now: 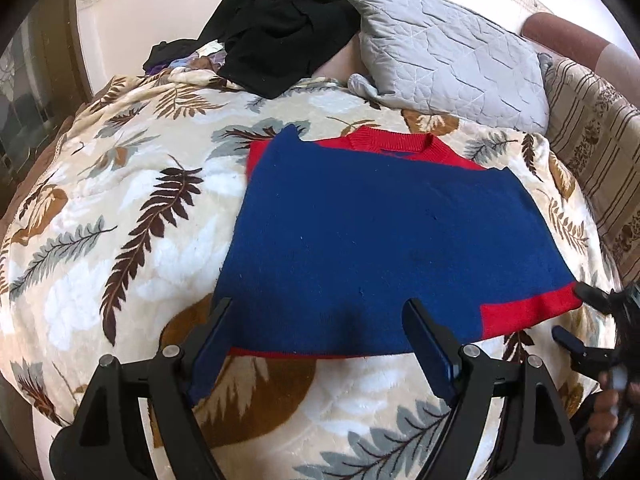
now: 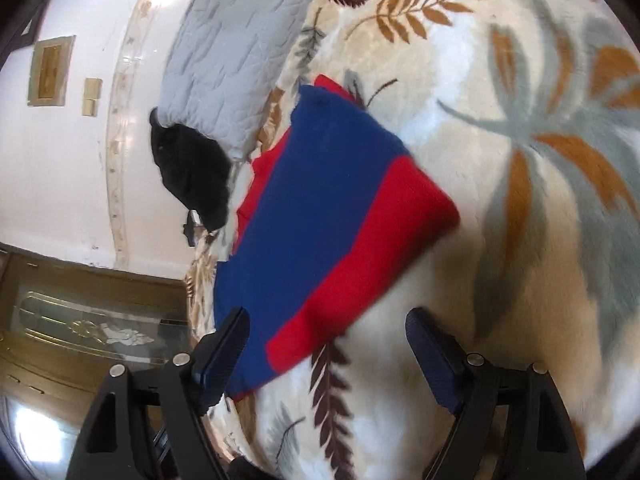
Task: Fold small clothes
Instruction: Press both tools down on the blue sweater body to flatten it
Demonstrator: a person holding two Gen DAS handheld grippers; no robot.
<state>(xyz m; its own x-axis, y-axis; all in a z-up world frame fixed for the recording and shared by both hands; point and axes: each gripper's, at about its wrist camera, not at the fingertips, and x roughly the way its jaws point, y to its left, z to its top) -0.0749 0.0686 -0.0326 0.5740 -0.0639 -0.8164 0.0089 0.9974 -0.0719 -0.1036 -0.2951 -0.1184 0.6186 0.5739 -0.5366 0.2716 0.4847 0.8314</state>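
Observation:
A small blue and red knit sweater lies folded flat on the leaf-patterned blanket, its red collar at the far side. My left gripper is open just above the sweater's near hem, holding nothing. My right gripper shows at the right edge of the left wrist view, open beside the sweater's red corner. In the right wrist view the sweater lies ahead and to the left, and my right gripper is open over its near red edge, empty.
A grey quilted pillow and a heap of black clothes lie at the far side of the bed against the white wall. A striped sofa arm stands at the right. A glass-panelled door shows at the left.

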